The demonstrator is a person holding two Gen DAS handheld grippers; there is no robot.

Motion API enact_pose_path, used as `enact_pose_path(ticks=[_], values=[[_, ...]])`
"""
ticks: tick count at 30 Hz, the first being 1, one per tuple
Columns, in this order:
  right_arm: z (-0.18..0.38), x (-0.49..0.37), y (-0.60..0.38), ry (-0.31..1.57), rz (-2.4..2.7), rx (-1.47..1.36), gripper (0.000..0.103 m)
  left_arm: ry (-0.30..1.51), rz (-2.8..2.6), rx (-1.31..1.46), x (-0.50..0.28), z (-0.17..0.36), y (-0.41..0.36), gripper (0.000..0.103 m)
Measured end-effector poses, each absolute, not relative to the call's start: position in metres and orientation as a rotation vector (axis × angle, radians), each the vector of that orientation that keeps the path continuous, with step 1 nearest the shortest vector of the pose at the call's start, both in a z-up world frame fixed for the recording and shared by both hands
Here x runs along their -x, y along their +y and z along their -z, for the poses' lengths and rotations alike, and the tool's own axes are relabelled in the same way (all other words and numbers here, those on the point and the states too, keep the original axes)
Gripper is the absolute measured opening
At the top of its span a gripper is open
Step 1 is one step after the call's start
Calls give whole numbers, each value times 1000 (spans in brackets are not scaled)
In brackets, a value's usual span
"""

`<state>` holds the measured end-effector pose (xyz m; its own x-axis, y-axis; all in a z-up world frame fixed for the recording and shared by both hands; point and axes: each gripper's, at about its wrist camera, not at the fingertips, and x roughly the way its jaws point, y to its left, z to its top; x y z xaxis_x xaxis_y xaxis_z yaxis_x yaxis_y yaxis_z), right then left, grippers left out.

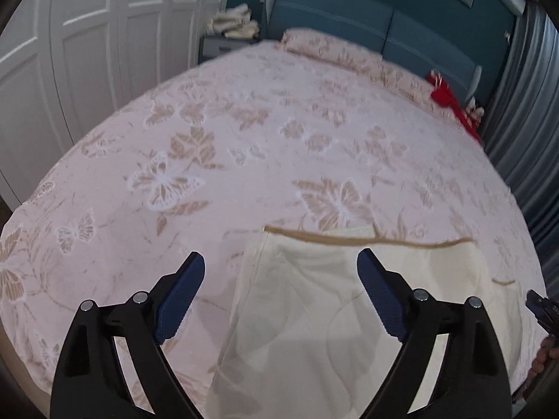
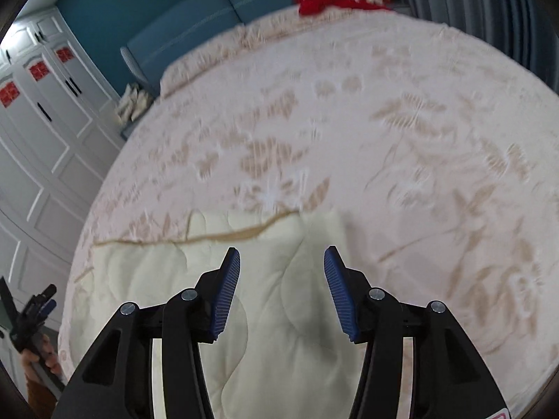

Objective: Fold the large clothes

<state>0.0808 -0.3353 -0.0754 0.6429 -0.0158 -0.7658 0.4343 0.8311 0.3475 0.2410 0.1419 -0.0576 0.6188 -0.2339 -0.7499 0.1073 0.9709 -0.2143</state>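
Observation:
A cream quilted blanket [image 1: 314,307] with a tan-trimmed edge lies flat on the near part of the bed, seen in both views [image 2: 272,296]. My left gripper [image 1: 281,262] hovers over its left part with the blue pads spread wide and nothing between them. My right gripper [image 2: 282,260] hangs above the blanket's right end, its pads apart and holding nothing. The left gripper [image 2: 35,310] also shows at the far left of the right wrist view, held by a hand. The right gripper's tip [image 1: 541,309] peeks in at the right edge of the left wrist view.
The bed [image 1: 244,146] carries a pink cover with tan butterflies and leaves. A red garment [image 1: 450,101] lies at its far right corner by the blue headboard [image 1: 367,24]. White wardrobe doors [image 1: 70,52] stand to the left, grey curtains [image 1: 524,122] to the right, a nightstand [image 1: 223,43] with folded cloth behind.

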Motion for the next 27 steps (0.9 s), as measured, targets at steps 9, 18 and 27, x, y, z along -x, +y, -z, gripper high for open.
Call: enact_pose_path(ticks=[9,18,27], values=[[93,-106,-339,848,305,-621,6,1059,276,310,-278,99,138,13],[42,-118,-354,668,366,-544,4,916,221,310,-299,62,139,8],[135,-145,-363,863,455,-535,4,1028,133,203,-317,143,126,10]])
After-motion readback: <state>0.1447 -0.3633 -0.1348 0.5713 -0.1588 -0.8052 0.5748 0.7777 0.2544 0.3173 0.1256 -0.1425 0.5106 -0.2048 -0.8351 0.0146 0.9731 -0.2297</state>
